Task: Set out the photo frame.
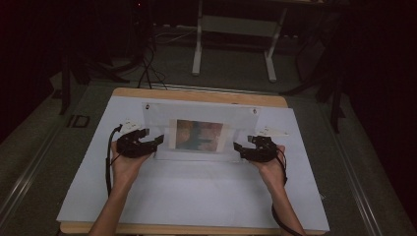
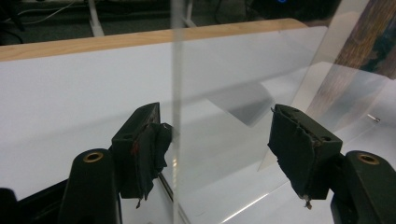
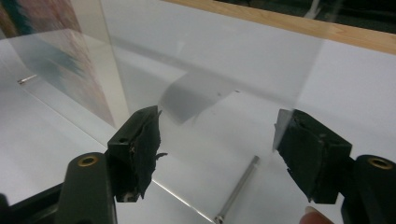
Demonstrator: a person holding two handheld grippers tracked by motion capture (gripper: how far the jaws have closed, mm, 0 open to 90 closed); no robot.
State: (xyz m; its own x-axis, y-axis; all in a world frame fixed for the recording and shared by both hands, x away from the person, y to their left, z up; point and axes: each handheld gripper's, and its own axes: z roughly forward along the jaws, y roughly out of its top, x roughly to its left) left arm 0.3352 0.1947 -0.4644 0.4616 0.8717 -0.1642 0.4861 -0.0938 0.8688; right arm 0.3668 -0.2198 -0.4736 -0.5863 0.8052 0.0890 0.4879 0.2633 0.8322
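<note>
A clear acrylic panel [image 1: 157, 115] with a colourful picture [image 1: 199, 135] in its middle stands up from the white table cover. My left gripper [image 1: 158, 140] is at the panel's left end, open. In the left gripper view the panel's clear edge [image 2: 175, 70] runs between the wide jaws [image 2: 219, 149], close beside the left pad [image 2: 144, 149]. My right gripper [image 1: 238, 147] is at the panel's right end, also open. In the right gripper view [image 3: 217, 149] the clear sheet [image 3: 233, 70] lies between the jaws, its edge near the right pad [image 3: 303, 154]. The picture [image 3: 42, 28] is off to the left there.
A metal pin [image 3: 238, 191] lies on the white cover [image 1: 196, 196] between the right jaws. A small screw [image 2: 373, 117] lies by the panel's foot. The wooden table edge [image 1: 196, 94] runs along the back, with a white stand [image 1: 236, 29] on the floor beyond.
</note>
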